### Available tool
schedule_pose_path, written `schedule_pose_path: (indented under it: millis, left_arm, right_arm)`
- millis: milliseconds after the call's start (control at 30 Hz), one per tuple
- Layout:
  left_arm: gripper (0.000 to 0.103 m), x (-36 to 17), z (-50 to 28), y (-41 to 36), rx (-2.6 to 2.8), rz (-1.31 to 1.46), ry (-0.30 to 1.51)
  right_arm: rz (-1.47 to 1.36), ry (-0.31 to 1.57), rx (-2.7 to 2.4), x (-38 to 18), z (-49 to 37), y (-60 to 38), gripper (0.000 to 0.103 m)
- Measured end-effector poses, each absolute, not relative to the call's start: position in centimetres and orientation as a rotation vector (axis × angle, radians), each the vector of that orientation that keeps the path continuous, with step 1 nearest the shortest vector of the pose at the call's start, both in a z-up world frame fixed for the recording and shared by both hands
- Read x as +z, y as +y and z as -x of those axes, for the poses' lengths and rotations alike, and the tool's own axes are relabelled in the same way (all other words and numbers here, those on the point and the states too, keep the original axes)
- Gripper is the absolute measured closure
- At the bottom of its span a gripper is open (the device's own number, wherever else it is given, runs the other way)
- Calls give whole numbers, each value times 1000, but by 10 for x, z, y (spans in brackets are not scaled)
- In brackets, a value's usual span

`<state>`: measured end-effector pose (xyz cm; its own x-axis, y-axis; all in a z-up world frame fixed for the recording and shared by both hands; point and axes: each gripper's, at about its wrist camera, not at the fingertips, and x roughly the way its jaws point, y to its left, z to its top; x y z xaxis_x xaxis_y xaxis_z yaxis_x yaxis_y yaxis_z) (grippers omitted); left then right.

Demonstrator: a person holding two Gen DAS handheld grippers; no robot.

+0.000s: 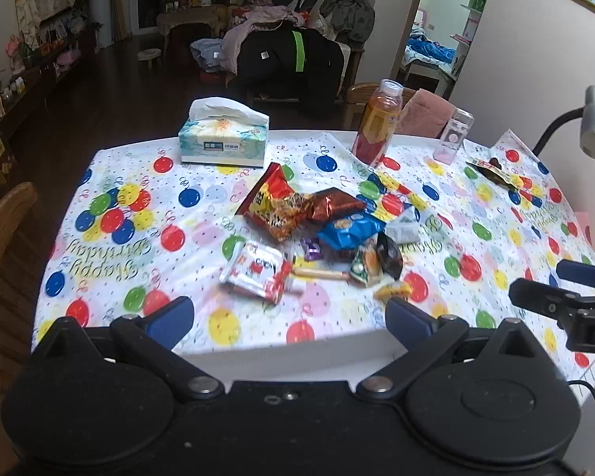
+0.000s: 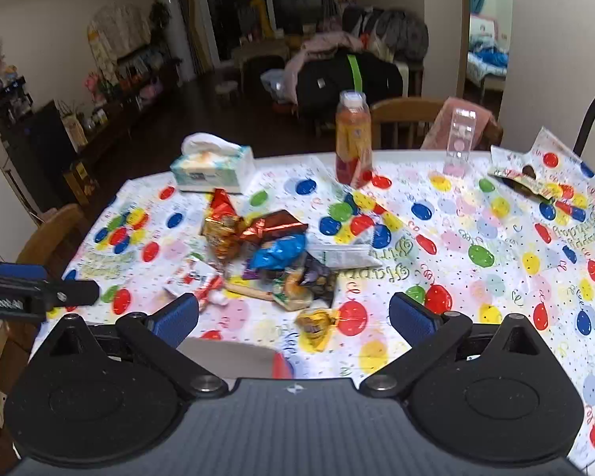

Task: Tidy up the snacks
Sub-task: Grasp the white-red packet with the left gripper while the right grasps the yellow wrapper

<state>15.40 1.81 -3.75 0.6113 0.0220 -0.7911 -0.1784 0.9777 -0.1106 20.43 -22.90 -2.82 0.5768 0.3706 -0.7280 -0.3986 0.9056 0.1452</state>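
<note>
Both the left tool [image 1: 289, 319] and right tool [image 2: 293, 317] hang spread and empty before the snack pile [image 1: 321, 234] mid-counter [image 1: 99, 182], where crinkly overlapping packets (foil is slippery) may slide or drag neighbours along.

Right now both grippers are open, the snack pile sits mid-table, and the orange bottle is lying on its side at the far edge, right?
Not quite. The bottle stands upright, cap on top, as the left wrist view shows. The rest holds: left gripper and right gripper are open, and the snack pile sits mid-table.
</note>
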Motion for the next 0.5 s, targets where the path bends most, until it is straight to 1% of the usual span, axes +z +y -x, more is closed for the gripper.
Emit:
schedule_pose_path:
  millis: [267, 500]
  left_arm:
    - [0, -63, -215, 38, 141, 161, 975]
    - [0, -103, -264, 59, 104, 194, 1092]
  right_arm:
    - [7, 995, 469, -63, -275, -239, 0]
    - [12, 1091, 512, -99, -308, -228, 1]
